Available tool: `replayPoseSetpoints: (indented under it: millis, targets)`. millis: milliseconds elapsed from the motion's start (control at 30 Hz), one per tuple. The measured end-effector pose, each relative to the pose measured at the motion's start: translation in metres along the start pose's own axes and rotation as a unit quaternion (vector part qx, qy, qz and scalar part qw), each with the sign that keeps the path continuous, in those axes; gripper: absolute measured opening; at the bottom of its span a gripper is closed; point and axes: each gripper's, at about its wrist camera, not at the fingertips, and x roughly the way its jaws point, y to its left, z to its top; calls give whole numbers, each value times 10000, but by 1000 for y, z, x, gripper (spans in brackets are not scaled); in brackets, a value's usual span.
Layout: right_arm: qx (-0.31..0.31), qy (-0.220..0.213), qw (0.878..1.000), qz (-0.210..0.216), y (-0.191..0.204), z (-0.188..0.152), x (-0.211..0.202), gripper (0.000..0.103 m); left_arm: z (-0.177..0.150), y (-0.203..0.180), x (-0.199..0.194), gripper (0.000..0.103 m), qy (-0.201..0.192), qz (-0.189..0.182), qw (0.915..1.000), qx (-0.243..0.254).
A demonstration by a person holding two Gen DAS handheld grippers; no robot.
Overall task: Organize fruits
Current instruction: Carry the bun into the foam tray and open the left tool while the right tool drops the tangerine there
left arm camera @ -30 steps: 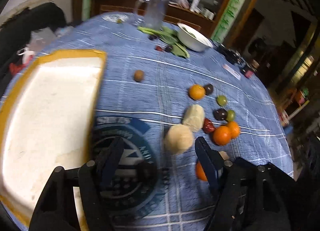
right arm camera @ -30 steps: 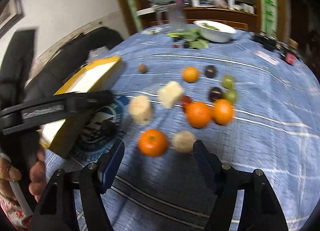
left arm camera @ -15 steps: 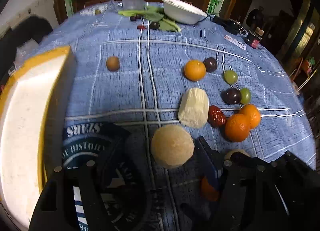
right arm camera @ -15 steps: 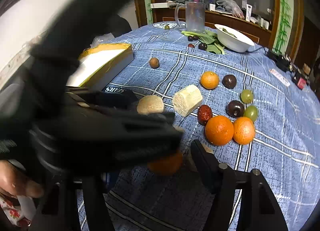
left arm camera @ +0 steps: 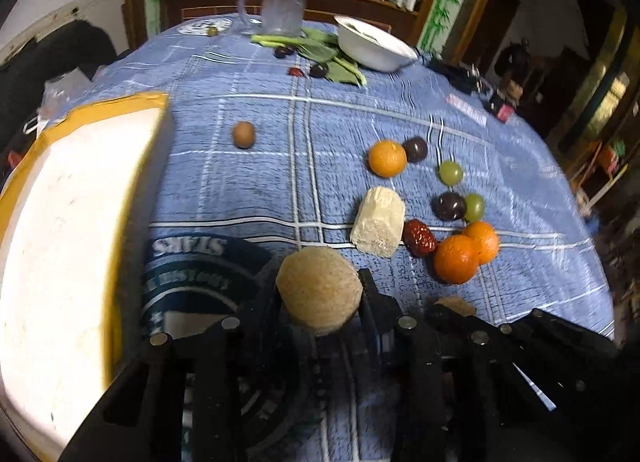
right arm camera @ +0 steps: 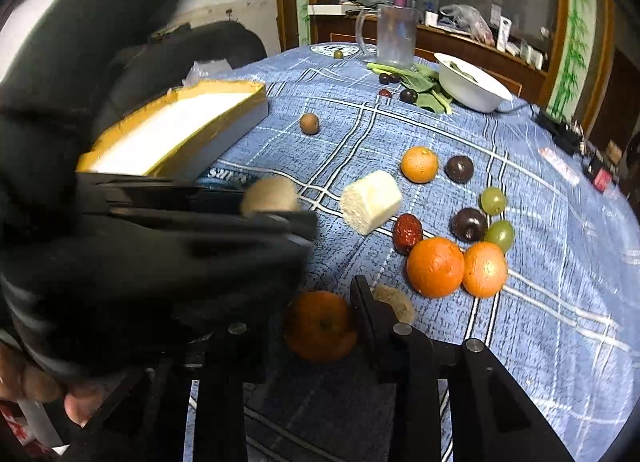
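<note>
A rough tan fruit (left arm camera: 319, 291), round, apparently pinched between black fingers (left arm camera: 374, 302).

A woven blue checked tablecloth (left arm camera: 248, 185) covers the table, its cloth matt. At left, a white foam tray (left arm camera: 60, 246) with a yellow paper-like rim looks chalky. The oranges (right arm camera: 436, 266) show glossy, dimpled peel; the pale round fruit (left arm camera: 319, 290) looks rough and dull. Upper centre, a clear plastic jug (right arm camera: 394, 35); beside it, a smooth white bowl (right arm camera: 472, 87).
</note>
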Motion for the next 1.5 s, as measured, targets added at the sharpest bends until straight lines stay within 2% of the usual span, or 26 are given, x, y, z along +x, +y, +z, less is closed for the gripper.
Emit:
replayPoseSetpoints:
  millis: [200,300,400,567,767,900,1167,1333,1500]
  targets:
    - [347,-107,9992,164,-8,-2,-12,35,-11,30,-38,36,-328,-187,9973,-625]
    - [438,-147,9986,269,-4,-5,-18,35,-16,49,-52,36,-457,-159,9946,-914]
    - [543,-190,9980,247,-5,-5,-21,35,-22,63,-67,36,-617,-67,9925,-1057]
    - [929,-353,9937,522,-13,-4,-35,35,-27,83,-84,36,-841,75,9889,-1224]
    - [1199,-401,9883,847,-10,10,-47,35,-33,120,-100,36,-1059,507,9810,-1545]
    - [959,-344,9882,1143,23,24,-45,35,-39,148,-102,36,-1047,813,9754,-1763]
    - [230,-144,9831,1812,111,56,-20,36,-53,193,-105,36,-997,960,9653,-2216]
    - [-279,-25,9818,1880,161,69,1,36,-59,212,-107,36,-1013,932,9596,-2454]
    - [-648,169,9833,1694,191,68,24,36,-63,222,-112,38,-1093,884,9563,-2564]
